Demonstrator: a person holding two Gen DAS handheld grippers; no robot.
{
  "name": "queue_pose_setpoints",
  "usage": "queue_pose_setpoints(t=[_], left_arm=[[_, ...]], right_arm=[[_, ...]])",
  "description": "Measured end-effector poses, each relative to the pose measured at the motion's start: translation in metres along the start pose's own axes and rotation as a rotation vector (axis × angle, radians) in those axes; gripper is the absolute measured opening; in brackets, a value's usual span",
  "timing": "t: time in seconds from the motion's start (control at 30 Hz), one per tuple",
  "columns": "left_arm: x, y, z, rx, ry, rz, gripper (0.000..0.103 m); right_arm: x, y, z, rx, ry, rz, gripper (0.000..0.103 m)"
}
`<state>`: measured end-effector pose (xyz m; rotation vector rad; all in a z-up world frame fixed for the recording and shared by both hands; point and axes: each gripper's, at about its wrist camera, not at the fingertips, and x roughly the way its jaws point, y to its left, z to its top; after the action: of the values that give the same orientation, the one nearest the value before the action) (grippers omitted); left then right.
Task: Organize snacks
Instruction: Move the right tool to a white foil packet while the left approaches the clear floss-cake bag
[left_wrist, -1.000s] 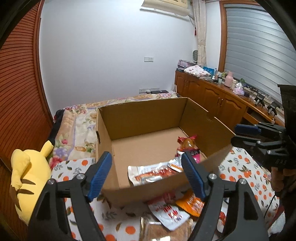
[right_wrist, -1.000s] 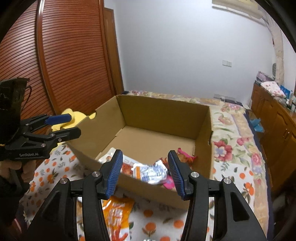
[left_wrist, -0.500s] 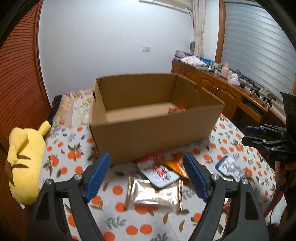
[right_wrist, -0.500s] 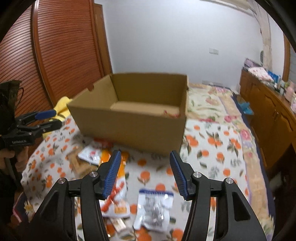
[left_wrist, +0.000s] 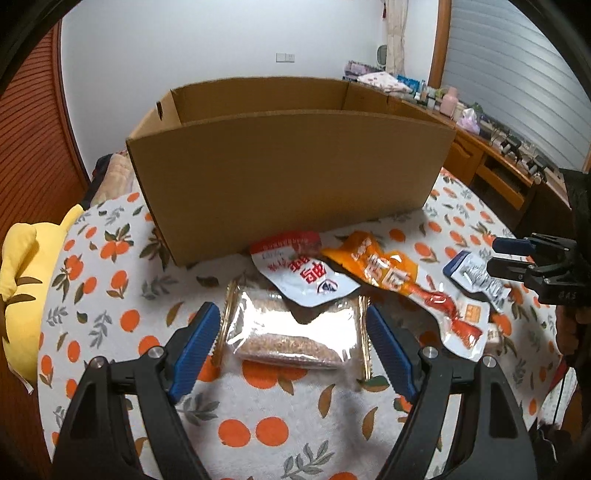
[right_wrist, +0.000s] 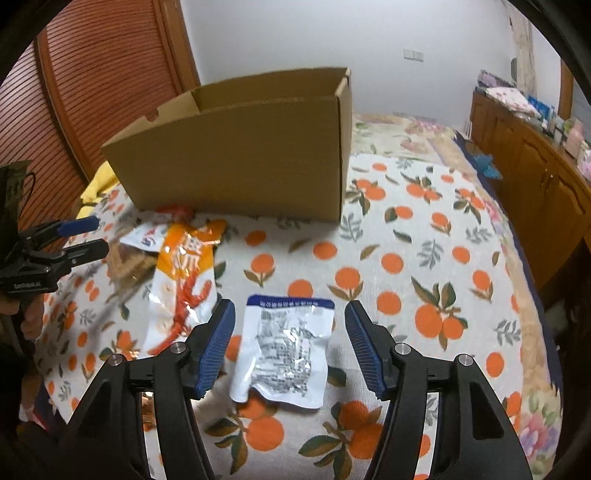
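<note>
While both claws gape: left claw (left_wrist: 291, 347); right claw (right_wrist: 288, 341); four snack packets; one box (left_wrist: 288, 166)

An orange-print blanket (left_wrist: 122, 317) on the bed carries a cardboard box (left_wrist: 288, 177) at the far side, with snack packets nearer: clear wafer pack (left_wrist: 295, 332), white-red pouch (left_wrist: 306, 277), orange pouch (left_wrist: 399, 280), blue-topped silver pouch (right_wrist: 284, 343).
</note>
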<state>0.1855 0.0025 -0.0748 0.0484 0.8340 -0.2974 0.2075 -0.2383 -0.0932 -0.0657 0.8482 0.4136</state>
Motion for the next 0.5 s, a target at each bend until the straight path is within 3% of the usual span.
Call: queue_pose_setpoints(t=[0.5], left_arm=[[0.017, -0.007, -0.003, 0.031, 0.037, 0.018, 0.083]], right_arm=[[0.019, 0.000, -0.011, -0.011, 0.050, -0.001, 0.065]])
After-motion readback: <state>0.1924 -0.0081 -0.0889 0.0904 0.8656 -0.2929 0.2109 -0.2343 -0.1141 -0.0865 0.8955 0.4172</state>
